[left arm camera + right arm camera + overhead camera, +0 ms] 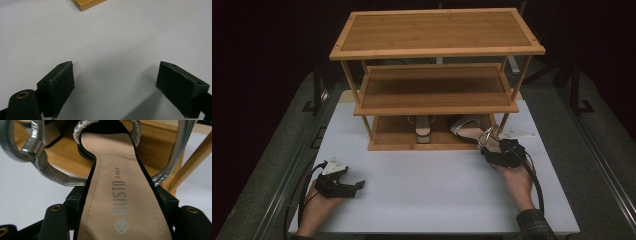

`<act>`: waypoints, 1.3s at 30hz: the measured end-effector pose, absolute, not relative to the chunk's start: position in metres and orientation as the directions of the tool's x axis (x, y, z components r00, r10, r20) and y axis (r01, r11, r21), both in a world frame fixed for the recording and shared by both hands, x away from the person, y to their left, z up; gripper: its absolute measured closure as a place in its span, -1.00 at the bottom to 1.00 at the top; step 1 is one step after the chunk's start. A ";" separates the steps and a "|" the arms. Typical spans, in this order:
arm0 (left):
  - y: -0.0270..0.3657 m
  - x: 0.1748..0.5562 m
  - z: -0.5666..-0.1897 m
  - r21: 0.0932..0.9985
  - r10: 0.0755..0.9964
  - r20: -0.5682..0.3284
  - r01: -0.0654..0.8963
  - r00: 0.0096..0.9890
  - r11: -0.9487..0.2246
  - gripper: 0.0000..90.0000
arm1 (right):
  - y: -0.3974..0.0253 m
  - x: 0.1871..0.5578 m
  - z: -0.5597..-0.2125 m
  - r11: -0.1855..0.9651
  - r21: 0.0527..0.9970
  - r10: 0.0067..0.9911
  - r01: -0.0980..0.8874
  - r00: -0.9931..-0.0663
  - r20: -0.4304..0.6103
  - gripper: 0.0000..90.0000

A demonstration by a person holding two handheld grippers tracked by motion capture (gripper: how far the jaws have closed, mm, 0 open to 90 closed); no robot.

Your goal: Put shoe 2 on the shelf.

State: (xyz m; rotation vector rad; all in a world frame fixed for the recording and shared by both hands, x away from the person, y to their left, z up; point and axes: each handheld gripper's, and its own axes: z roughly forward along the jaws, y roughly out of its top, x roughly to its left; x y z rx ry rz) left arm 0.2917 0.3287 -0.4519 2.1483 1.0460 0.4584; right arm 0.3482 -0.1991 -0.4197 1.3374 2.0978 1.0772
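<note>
The right tongs (492, 150) clench the heel end of a silver-strapped sandal (467, 129), whose long axis runs straight ahead of them onto the rack's bottom shelf (394, 139). The left tongs (354, 186) rest released on the worktop (422, 185), farther away.

Black right claw (490, 148) with trailing cable, above a plaid sleeve (536, 225).

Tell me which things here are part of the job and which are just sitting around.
In the job:
- sandal, clamped at its heel end by the right gripper
- rack, bottom shelf
- second sandal, already on that shelf

Idle:
- left gripper, open over the table
- the two upper shelves, bare
</note>
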 end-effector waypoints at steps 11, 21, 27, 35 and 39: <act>0.329 0.292 -0.452 0.718 0.791 0.015 0.544 0.612 -0.435 -0.70 | -0.171 0.382 -0.427 0.182 0.808 0.931 0.560 -0.363 0.042 -0.15; 0.329 0.292 -0.452 0.715 0.790 0.015 0.545 0.614 -0.437 -0.70 | -0.155 0.410 -0.435 0.125 0.811 0.955 0.571 -0.291 0.058 -0.15; 0.329 0.292 -0.452 0.715 0.790 0.015 0.545 0.613 -0.437 -0.70 | -0.147 0.421 -0.435 0.101 0.810 0.967 0.577 -0.248 0.055 -0.15; 0.329 0.292 -0.452 0.715 0.790 0.015 0.545 0.614 -0.437 -0.70 | -0.139 0.429 -0.442 0.106 0.807 0.971 0.581 -0.234 0.041 -0.15; 0.329 0.292 -0.452 0.715 0.790 0.015 0.545 0.614 -0.437 -0.70 | -0.139 0.431 -0.447 0.107 0.797 0.968 0.594 -0.246 0.053 -0.17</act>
